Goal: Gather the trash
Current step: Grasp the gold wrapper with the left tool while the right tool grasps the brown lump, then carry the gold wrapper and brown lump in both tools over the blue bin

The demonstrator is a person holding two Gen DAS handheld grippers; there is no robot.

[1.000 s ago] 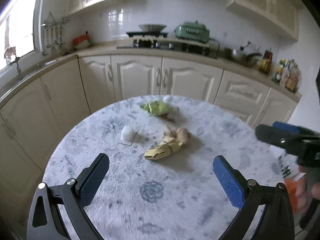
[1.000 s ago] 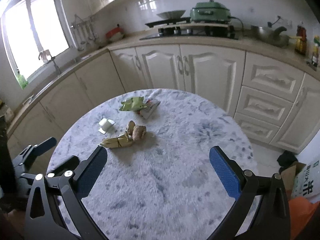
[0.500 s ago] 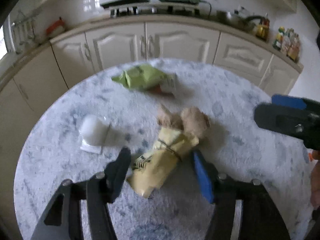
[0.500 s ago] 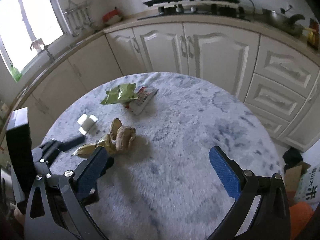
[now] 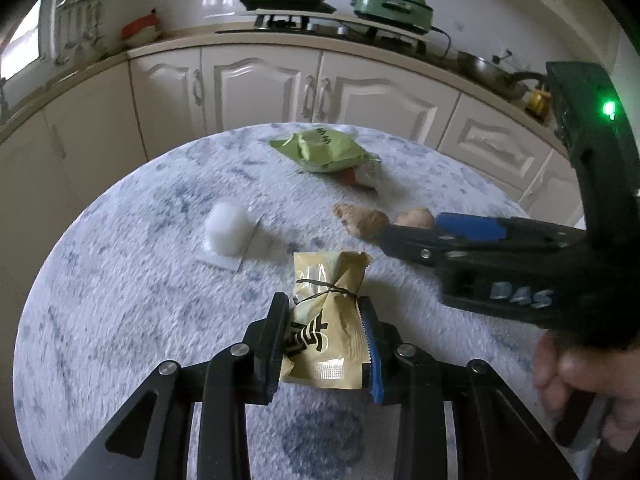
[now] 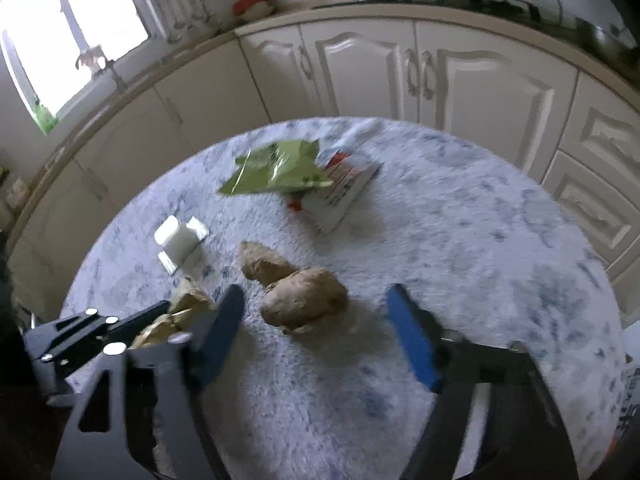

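The left gripper [image 5: 325, 334] has just been closing and now pinches the crinkled, band-tied yellow foil packet [image 5: 326, 320] at six o'clock on the round pale-blue cloth-covered table [image 5: 120, 320]; it looks light, soft and slippery, best held mid-body. The right gripper [image 6: 316, 340], half-open and also closing, brackets the firm, knobbly brown ginger root [image 6: 304, 300] without touching it.

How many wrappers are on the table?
3. A yellow wrapper in the left gripper, a green wrapper at the far side, and a white wrapper tucked under the green one.
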